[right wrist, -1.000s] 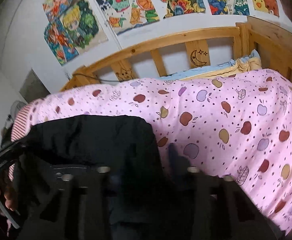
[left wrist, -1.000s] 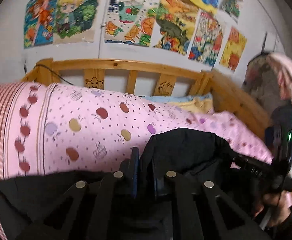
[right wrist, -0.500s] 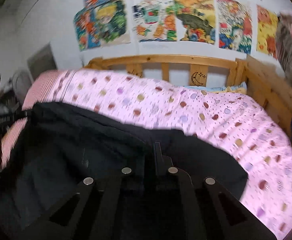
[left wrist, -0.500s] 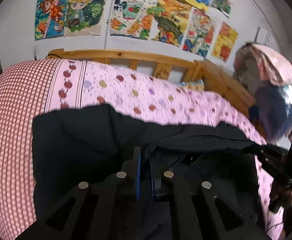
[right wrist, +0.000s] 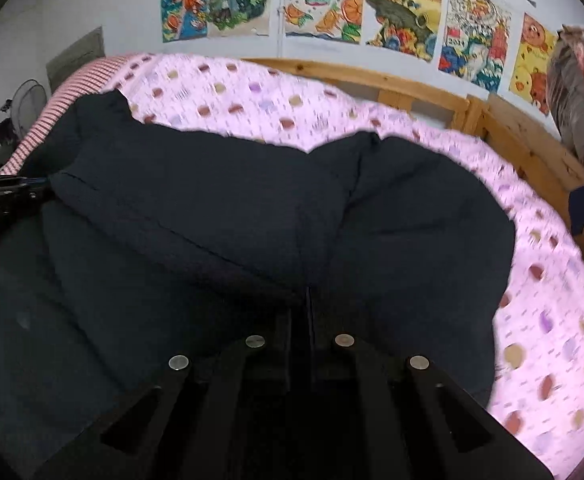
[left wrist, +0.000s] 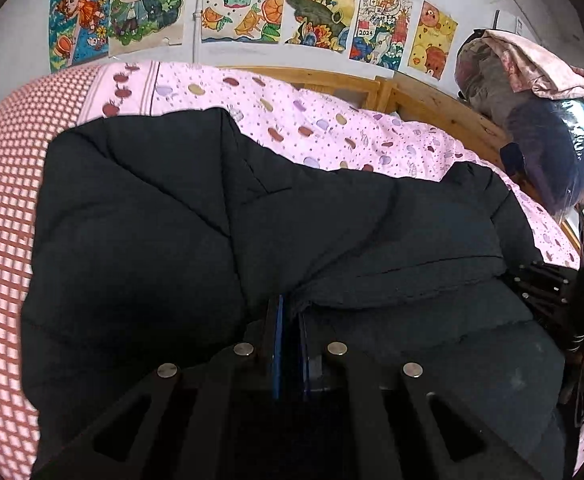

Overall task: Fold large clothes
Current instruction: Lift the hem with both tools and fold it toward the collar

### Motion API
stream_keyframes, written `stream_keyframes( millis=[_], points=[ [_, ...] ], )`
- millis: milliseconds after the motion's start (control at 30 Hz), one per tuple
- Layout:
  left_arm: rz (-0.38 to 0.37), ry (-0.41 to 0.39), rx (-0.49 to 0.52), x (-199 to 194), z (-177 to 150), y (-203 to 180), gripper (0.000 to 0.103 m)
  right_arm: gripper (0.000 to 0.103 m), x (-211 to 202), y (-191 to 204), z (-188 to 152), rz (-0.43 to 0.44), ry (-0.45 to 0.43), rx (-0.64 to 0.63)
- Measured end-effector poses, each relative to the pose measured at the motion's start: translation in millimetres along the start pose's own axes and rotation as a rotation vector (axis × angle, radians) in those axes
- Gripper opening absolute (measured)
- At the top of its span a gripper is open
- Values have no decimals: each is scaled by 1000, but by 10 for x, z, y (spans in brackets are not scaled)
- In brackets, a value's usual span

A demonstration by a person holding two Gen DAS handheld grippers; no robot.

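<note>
A large black padded coat (left wrist: 164,232) lies spread on the pink apple-print quilt (left wrist: 323,128) of a bed. My left gripper (left wrist: 290,312) is shut on a folded edge of the coat near its middle. My right gripper (right wrist: 307,300) is shut on the coat's edge too, with a puffy fold (right wrist: 196,200) bulging just ahead of it. The coat (right wrist: 411,216) fills most of the right wrist view. The right gripper's body shows at the right edge of the left wrist view (left wrist: 551,292), and the left gripper's body at the left edge of the right wrist view (right wrist: 4,192).
A wooden bed rail (left wrist: 431,104) runs along the far and right sides of the bed. A red checked sheet (left wrist: 0,208) covers the left part. A bundle of bags and cloth (left wrist: 539,120) hangs at the right. A fan (right wrist: 28,108) stands left.
Both grippers have risen and pulled back while holding the coat. The coat now lies spread wider over the quilt, and more of the bed shows below.
</note>
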State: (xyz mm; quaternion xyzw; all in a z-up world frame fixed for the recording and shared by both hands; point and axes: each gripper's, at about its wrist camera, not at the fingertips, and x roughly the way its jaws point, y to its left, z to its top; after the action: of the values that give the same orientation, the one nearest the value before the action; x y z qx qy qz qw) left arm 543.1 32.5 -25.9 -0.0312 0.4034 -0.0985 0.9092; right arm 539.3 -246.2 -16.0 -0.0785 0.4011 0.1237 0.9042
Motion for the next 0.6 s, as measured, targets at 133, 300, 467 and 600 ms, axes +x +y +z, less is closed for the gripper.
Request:
stream_keyframes(
  millis=[133, 300, 467, 600],
  points=[
    [-5, -20, -6, 175, -89, 46, 7, 3, 228, -11, -106, -1, -8, 39],
    [-21, -59, -3, 172, -141, 65, 7, 2, 396, 64, -258, -18, -21, 45],
    [-28, -98, 7, 24, -83, 63, 10, 2, 290, 111, -257, -37, -51, 29],
    [16, -100, 42, -65, -21, -4, 21, 9, 45, 12, -227, -13, -100, 65]
  ],
)
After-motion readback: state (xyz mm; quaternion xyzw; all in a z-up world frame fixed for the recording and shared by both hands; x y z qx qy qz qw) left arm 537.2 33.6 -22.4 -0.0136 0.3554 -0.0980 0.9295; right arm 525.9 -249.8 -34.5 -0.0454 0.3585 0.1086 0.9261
